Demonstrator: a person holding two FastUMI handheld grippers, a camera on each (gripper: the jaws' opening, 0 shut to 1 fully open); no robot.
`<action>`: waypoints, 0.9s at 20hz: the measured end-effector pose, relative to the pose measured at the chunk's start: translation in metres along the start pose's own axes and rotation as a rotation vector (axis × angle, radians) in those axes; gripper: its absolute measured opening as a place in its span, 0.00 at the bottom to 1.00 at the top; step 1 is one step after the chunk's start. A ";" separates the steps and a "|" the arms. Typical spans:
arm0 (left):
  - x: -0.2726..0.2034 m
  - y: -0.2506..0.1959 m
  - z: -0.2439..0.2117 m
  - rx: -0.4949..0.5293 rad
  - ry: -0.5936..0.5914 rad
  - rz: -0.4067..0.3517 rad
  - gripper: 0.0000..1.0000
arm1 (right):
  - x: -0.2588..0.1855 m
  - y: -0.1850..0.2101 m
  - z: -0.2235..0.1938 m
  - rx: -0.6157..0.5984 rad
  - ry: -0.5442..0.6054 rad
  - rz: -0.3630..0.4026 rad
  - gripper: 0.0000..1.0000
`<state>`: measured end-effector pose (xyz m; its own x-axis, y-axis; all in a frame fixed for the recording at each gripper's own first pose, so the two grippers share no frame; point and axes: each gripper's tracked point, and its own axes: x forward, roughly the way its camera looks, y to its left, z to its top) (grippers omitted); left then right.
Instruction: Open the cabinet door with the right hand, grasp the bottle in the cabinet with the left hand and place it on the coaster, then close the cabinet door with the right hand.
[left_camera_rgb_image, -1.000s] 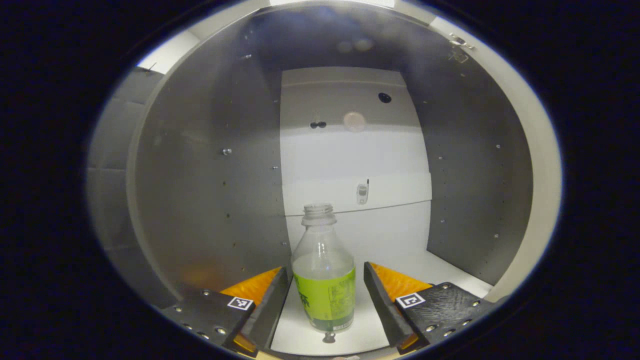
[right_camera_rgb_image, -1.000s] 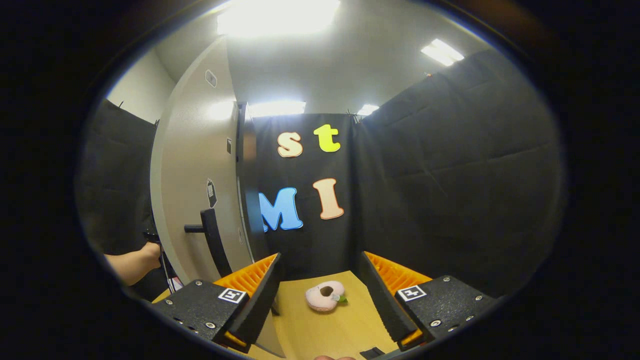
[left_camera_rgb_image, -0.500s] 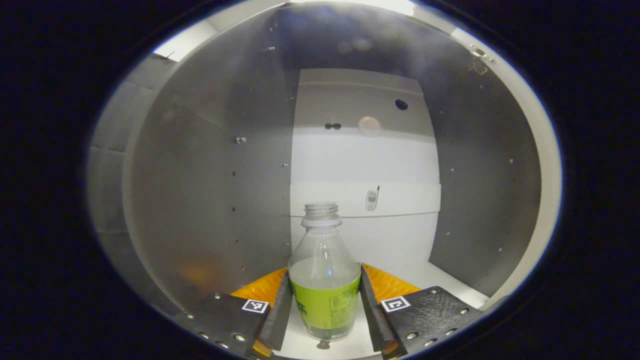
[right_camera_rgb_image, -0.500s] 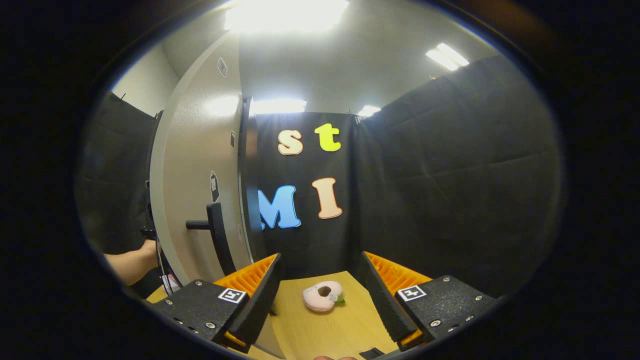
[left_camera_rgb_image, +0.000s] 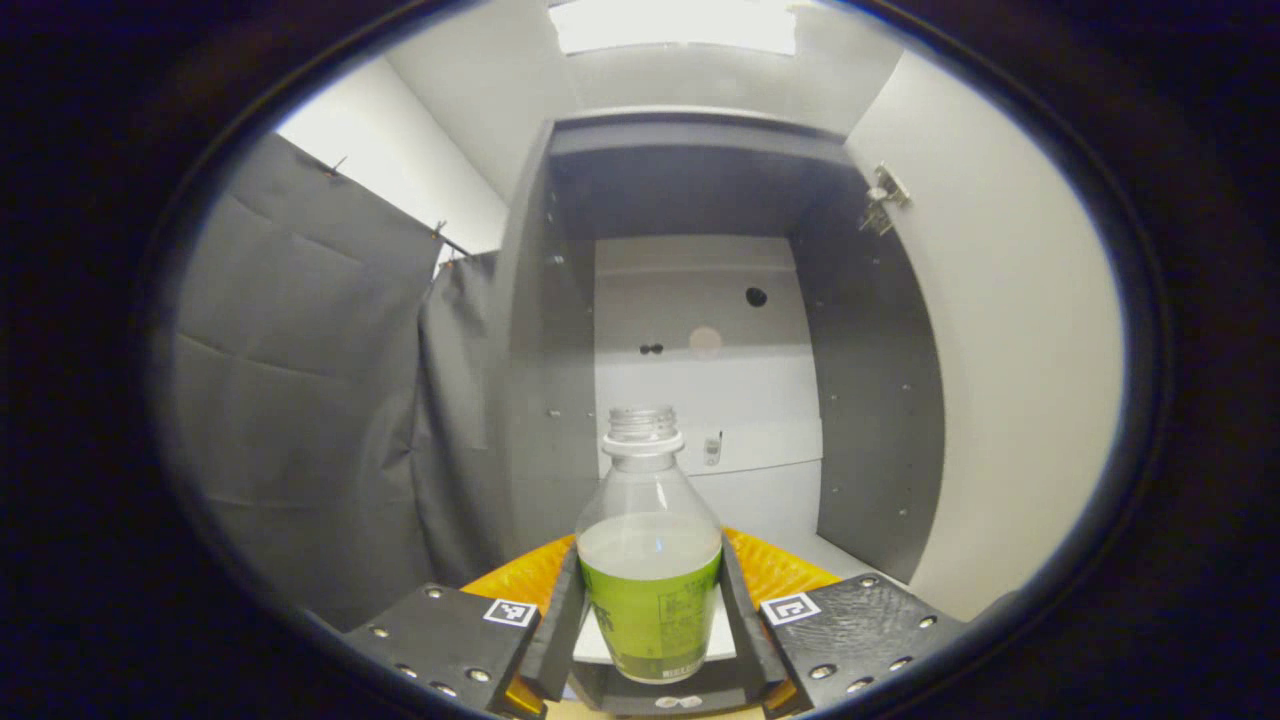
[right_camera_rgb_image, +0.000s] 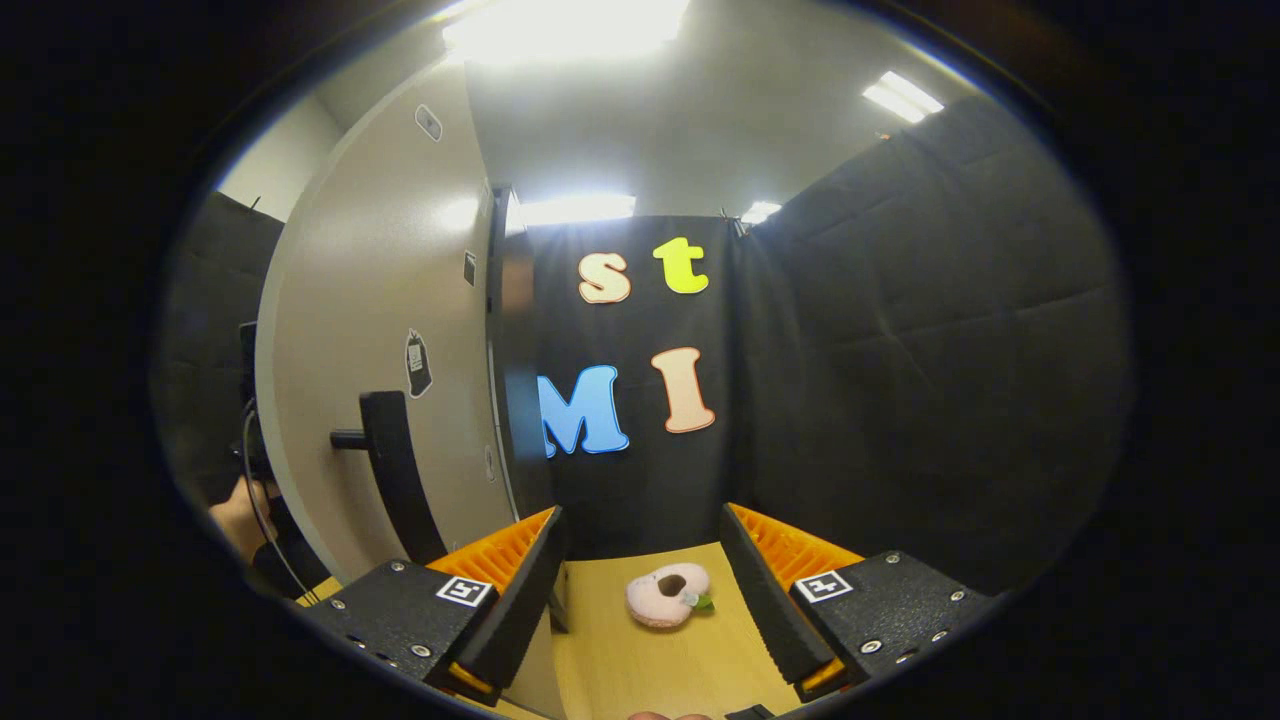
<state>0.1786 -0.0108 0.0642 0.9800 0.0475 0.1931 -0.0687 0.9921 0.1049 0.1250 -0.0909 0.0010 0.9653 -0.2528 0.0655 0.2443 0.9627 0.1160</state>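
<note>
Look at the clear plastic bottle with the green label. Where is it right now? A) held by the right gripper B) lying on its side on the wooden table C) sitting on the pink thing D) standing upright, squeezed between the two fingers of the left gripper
D: in the left gripper view the clear plastic bottle with the green label stands upright with both fingers of the left gripper pressed against its sides, in front of the open grey cabinet.
</note>
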 end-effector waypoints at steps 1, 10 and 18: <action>-0.019 0.000 0.011 0.015 0.005 0.027 0.72 | 0.005 -0.002 0.001 0.006 -0.007 0.006 0.94; -0.226 0.019 0.030 0.082 -0.004 0.179 0.66 | 0.027 -0.001 -0.023 0.017 0.044 0.134 0.94; -0.330 0.022 -0.024 0.111 0.047 0.327 0.66 | 0.019 0.012 -0.065 0.000 0.120 0.243 0.94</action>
<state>-0.1422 -0.0021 -0.0202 0.9102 0.3683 0.1893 -0.3975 0.9052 0.1504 0.1521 -0.0779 -0.0608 0.9996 -0.0007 -0.0268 0.0037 0.9938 0.1114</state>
